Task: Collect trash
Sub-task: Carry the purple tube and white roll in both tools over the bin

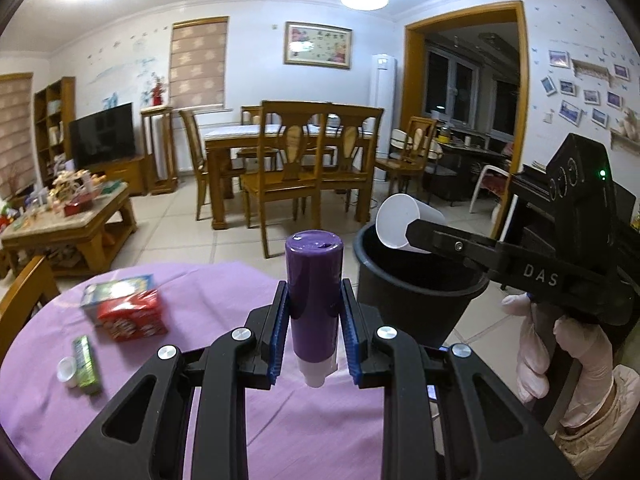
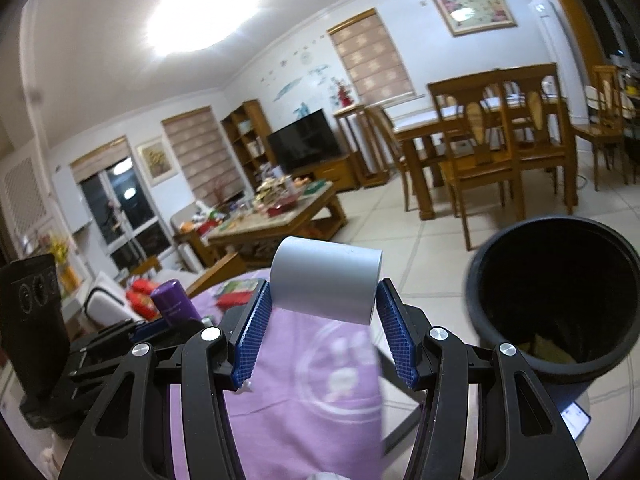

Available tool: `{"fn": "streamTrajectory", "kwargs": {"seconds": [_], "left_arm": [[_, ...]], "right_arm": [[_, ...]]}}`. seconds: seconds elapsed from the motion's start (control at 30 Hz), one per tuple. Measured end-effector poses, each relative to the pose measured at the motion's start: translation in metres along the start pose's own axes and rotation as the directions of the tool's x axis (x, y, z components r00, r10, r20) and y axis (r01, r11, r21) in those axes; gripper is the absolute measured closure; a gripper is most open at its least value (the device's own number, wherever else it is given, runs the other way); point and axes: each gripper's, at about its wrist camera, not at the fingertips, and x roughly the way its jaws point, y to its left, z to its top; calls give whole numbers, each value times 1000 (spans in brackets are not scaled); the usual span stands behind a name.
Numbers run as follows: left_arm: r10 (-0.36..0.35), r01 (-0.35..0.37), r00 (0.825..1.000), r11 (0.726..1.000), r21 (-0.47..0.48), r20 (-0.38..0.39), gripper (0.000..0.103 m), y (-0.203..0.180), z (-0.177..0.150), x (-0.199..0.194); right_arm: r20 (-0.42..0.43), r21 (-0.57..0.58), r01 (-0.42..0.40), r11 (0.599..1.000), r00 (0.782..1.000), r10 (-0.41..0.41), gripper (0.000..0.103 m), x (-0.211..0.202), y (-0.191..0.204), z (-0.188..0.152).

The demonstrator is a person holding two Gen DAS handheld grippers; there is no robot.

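Over the black bin's (image 1: 420,280) rim, right gripper (image 1: 416,234) jaws held the white cup (image 1: 404,220) on its side, nearer the drop, while left gripper (image 1: 314,320) jaws clamped the purple bottle (image 1: 314,280) upright above the desk (image 1: 200,360), bin to its right.

Purple-clothed table (image 1: 208,392): red box (image 1: 134,316), green packet (image 1: 85,364), small white cap (image 1: 67,371)

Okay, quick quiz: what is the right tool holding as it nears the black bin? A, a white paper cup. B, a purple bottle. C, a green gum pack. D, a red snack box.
A: the right tool grips a white paper cup sideways beside the black bin.
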Motion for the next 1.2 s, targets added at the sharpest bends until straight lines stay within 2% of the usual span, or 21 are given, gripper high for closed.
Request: {"fn": "streamTrajectory", "kwargs": {"seconds": [0.5,0.8,1.2], "left_arm": [[-116,117,993,989,96,-16,78,-83,29,76],[-183,185,983,976,112,-31,78,-109,37,117],[-239,246,968,965,89,-79,78,-125,35,171]], "right_arm": [[86,169,102,980,989,-118,48,-53,-145,7],[86,257,160,953,979,-187,48,-52,-216,1],[67,301,229,926,963,-260,48,-28,-261,-14]]}}
